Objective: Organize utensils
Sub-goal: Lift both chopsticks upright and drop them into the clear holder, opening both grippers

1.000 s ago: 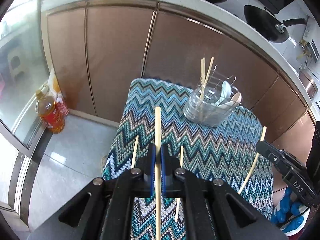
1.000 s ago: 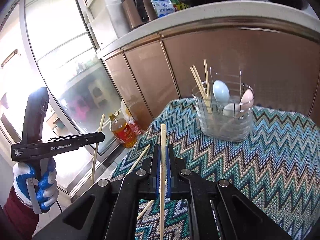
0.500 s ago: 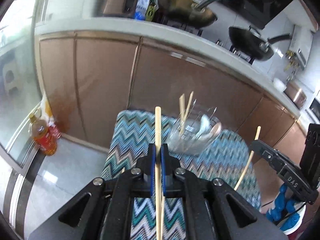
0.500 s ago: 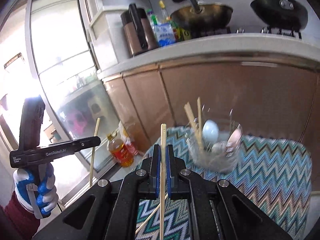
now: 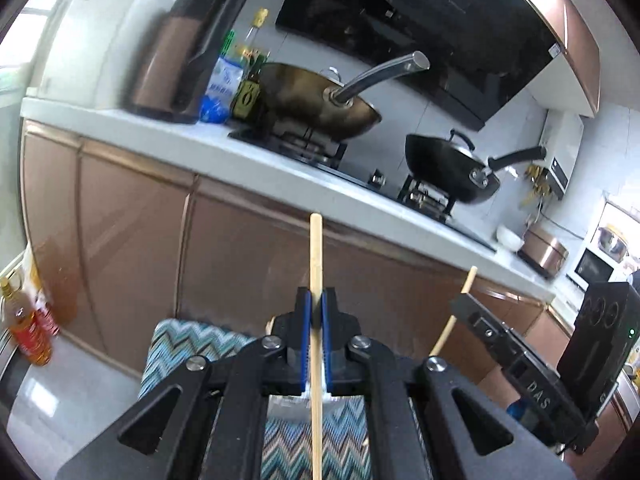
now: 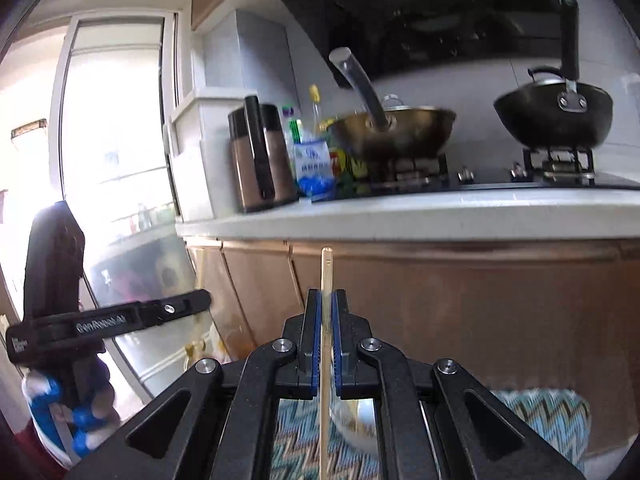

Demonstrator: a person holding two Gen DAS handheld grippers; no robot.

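Observation:
My left gripper (image 5: 316, 304) is shut on a wooden chopstick (image 5: 316, 256) that points up in front of the cabinets. My right gripper (image 6: 326, 304) is shut on another wooden chopstick (image 6: 326, 272). The right gripper with its chopstick (image 5: 466, 284) shows at the right of the left wrist view. The left gripper (image 6: 200, 300) shows at the left of the right wrist view. The clear utensil holder (image 6: 356, 420) sits low on the zigzag cloth (image 6: 536, 412), mostly hidden behind my right gripper's frame. The cloth also shows in the left wrist view (image 5: 180, 348).
A white counter (image 5: 248, 160) runs above brown cabinet doors (image 5: 132, 224). A brass wok (image 5: 320, 100), a black wok (image 5: 448, 168), a thermos (image 5: 176, 48) and bottles stand on it. An oil bottle (image 5: 24, 332) stands on the floor at left.
Both grippers have tilted upward with their chopsticks still held. The view has swung from the cloth and holder up to the counter and stove. The holder has dropped to the bottom edge.

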